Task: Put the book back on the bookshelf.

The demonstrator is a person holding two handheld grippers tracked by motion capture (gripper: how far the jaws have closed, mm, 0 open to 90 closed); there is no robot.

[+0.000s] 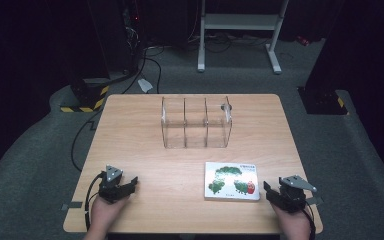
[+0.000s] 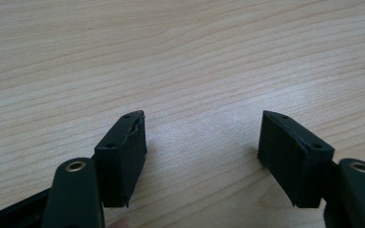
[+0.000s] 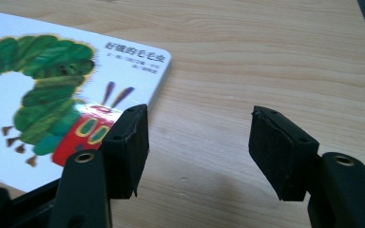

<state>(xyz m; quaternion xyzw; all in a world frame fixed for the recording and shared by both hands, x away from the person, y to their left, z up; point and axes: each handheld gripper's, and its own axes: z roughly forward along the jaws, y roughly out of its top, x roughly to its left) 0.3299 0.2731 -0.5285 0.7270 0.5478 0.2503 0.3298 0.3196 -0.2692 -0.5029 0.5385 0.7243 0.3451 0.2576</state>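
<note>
- Resting on the light wooden table (image 1: 145, 150), we are keeping both hands at the near edge, a low waiting place from which either gripper can reach forward.
- We are seeing the clear acrylic rack with upright dividers (image 1: 196, 122) standing toward the far middle of the table, its slots empty and facing us; we are judging it the likely home for the book.
- We are finding the flat white picture book with a green caterpillar on its cover (image 1: 232, 181) lying face up, near the right front, well short of the rack and with bare wood between them, so nothing is blocking the way.
- We are holding the right gripper (image 3: 197, 152) just beside the book's right edge, jaws spread and empty, one jaw near the cover.
- We are keeping the left gripper (image 2: 202, 159) spread and empty over bare wood, well apart from the book.
</note>
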